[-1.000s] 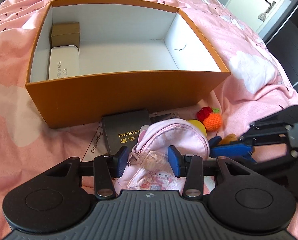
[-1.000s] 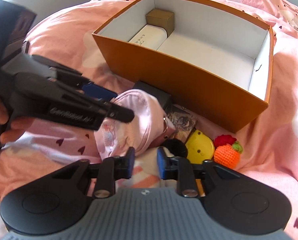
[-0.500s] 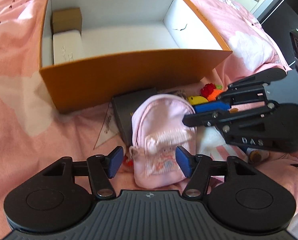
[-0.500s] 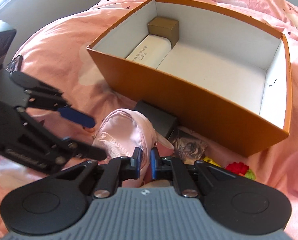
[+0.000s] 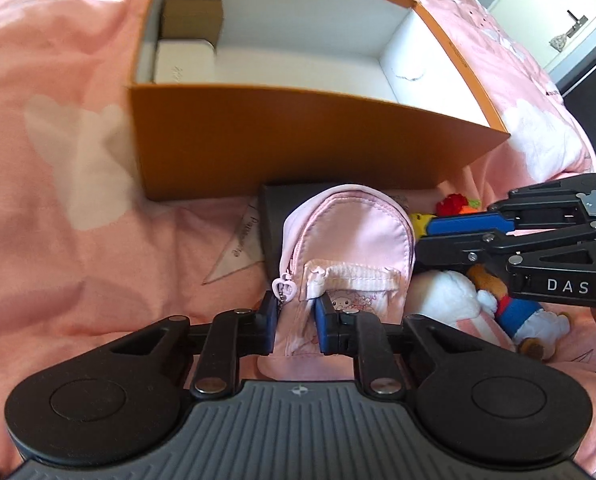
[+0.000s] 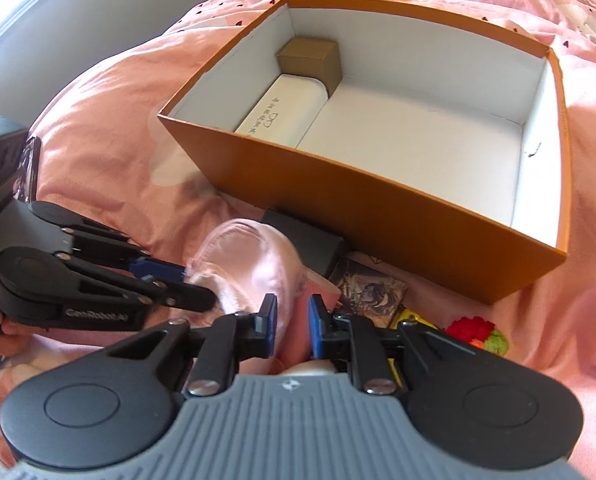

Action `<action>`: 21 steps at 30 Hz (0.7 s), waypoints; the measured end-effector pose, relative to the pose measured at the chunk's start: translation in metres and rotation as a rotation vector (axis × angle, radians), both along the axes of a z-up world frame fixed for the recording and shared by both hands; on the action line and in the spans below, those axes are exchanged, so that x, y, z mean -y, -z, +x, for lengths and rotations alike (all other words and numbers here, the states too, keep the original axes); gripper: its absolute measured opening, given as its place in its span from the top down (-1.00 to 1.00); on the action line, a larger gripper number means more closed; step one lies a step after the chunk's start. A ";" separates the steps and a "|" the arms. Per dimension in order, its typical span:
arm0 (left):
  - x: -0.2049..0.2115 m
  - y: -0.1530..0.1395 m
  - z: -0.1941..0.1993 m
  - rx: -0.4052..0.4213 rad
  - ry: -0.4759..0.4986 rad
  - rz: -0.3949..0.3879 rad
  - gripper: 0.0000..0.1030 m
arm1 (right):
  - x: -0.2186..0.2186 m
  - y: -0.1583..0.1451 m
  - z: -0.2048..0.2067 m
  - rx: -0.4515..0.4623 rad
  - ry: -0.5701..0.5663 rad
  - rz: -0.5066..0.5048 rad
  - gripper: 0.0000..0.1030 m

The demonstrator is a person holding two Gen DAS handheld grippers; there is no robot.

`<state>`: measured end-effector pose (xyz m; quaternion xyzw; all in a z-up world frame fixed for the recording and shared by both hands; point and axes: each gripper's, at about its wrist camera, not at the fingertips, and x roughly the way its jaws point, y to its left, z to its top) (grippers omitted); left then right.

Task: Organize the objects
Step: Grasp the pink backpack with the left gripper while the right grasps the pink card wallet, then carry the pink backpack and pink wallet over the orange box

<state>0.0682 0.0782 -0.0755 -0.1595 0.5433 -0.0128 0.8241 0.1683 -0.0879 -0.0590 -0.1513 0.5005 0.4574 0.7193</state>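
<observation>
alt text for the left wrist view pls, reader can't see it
The left gripper is shut on the lower front of a small pink backpack lying on a pink bedspread. Behind it stands an open orange box; the right gripper reaches in from the right.

A small pink backpack (image 5: 350, 240) with a heart zipper pull and a cartoon-print front pocket stands low centre of the frame, before an open orange box (image 5: 298, 140) holding a white case (image 5: 182, 62) and a brown carton (image 5: 192, 18) at upper left.
</observation>
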 end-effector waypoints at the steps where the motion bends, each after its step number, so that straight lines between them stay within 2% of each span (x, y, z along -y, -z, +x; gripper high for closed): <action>1: -0.003 -0.004 -0.002 0.003 -0.011 0.010 0.60 | 0.001 0.000 0.000 -0.004 0.004 -0.006 0.52; 3: -0.009 -0.009 -0.007 0.008 -0.037 0.007 0.60 | 0.000 0.005 0.002 -0.020 0.010 -0.018 0.39; 6: -0.015 -0.013 -0.011 -0.004 -0.090 0.056 0.60 | -0.006 0.017 0.005 -0.038 0.018 -0.056 0.36; 8: -0.024 -0.014 -0.011 -0.014 -0.117 0.059 0.61 | -0.010 0.026 0.008 -0.066 0.017 -0.071 0.28; 12: -0.025 -0.011 -0.009 -0.015 -0.128 0.064 0.61 | -0.019 0.042 0.013 -0.116 0.009 -0.102 0.16; 13: -0.024 -0.011 -0.009 -0.014 -0.129 0.066 0.61 | -0.021 0.046 0.014 -0.131 0.008 -0.107 0.04; 15: -0.023 -0.010 -0.007 -0.012 -0.130 0.066 0.61 | -0.022 0.053 0.017 -0.164 0.015 -0.102 -0.04; 19: -0.021 -0.009 -0.008 -0.012 -0.138 0.065 0.61 | -0.024 0.056 0.018 -0.187 0.010 -0.079 -0.02; 21: -0.023 -0.009 -0.010 -0.009 -0.143 0.062 0.61 | -0.024 0.054 0.016 -0.175 0.007 -0.077 0.06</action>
